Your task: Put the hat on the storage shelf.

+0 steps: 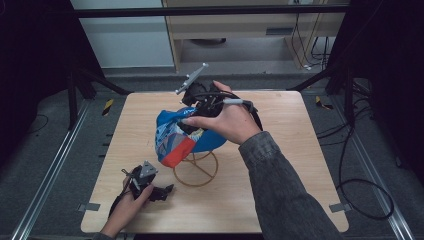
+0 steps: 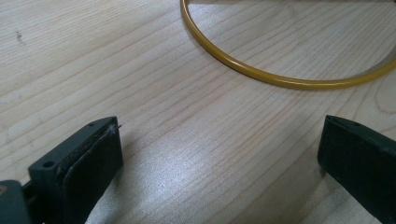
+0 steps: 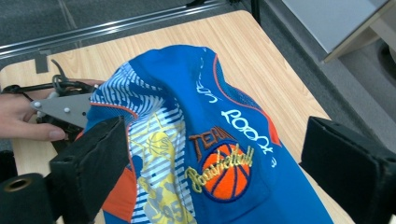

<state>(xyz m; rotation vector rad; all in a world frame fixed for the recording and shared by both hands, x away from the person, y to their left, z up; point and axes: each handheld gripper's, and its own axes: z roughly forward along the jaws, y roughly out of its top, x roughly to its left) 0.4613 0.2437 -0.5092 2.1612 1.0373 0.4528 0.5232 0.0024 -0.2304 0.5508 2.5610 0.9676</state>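
Two sets of tongs are at work, and both stand released. The right gripper [image 3: 215,163] hangs just above the cap [image 1: 187,135], its black jaws spread wide on either side of the crown with no pad pressing the cloth. The left gripper [image 1: 159,192] rests low on the table [image 1: 280,165] near the person's edge, jaws apart with nothing between them, aimed at the foot ring of the stand [image 2: 280,77].

The cap sits draped over the yellow wire stand at the middle of the table, slumped to one side rather than seated squarely. The step in hand looks like settling or freeing the cap on that stand. To do it well, I would judge that the right jaws should come down on a fold or the brim rather than the smooth dome, since loose cloth slips from a shallow pinch. The left gripper could steady the ring, as so light a frame may tip or slide.

The cap is soft woven fabric, blue with white stripes, orange panels and an embroidered basketball patch. The stand is thin, glossy wire bent into a circle. The tabletop is pale wood grain, smooth and matte.
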